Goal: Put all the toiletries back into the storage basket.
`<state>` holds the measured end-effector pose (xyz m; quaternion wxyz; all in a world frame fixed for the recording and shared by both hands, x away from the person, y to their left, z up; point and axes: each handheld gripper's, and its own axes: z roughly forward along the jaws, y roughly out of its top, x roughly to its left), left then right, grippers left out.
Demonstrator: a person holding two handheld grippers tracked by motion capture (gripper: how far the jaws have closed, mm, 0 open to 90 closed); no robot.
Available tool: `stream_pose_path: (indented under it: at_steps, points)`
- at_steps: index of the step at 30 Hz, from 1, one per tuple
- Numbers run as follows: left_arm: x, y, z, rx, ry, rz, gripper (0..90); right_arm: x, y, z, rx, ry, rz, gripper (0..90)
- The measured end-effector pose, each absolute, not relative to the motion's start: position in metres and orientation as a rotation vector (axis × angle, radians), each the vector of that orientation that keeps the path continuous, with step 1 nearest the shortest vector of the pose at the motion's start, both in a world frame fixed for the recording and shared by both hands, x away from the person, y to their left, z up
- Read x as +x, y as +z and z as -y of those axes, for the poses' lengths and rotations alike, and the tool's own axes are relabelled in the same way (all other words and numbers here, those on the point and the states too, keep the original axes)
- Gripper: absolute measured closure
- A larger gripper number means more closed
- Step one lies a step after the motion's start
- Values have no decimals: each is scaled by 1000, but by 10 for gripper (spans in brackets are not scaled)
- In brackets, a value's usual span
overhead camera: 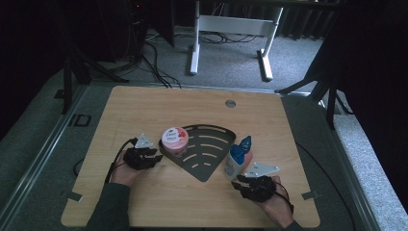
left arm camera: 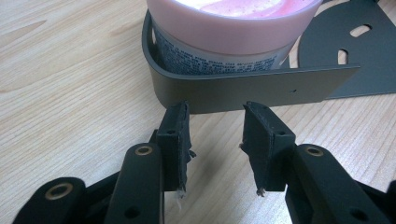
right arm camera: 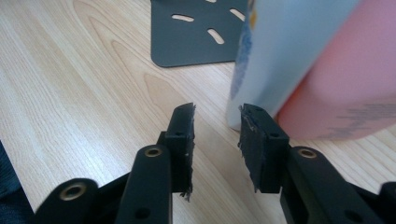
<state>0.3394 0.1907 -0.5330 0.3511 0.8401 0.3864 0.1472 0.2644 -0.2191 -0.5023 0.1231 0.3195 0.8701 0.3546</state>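
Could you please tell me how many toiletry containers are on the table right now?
3: a pink-lidded jar in the dark slotted tray's left corner, and a blue-capped white bottle beside a pink container off its right edge.

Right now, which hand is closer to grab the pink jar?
Left. The left gripper is open right beside the jar, which sits in the tray. The right gripper is open by the bottle.

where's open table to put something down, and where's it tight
Free: the far strip between the dark rack and the table's grommet, and the near edge between both hands. Crowded: mid-table, around the pink jar, the rack and the blue-capped bottle.
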Motion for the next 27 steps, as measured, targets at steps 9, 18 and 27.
stream_pose_path:
  at_steps: [9,18,27]
  points:
    - [340,-533,-190,2177,379,-999,609,272,-490,229,983,1076,-2452,603]
    - [340,-534,-190,2177,376,-999,609,283,-477,223,964,1101,-2415,570]
    - [341,-534,-189,2180,376,-997,609,292,-474,213,960,1137,-2392,511]
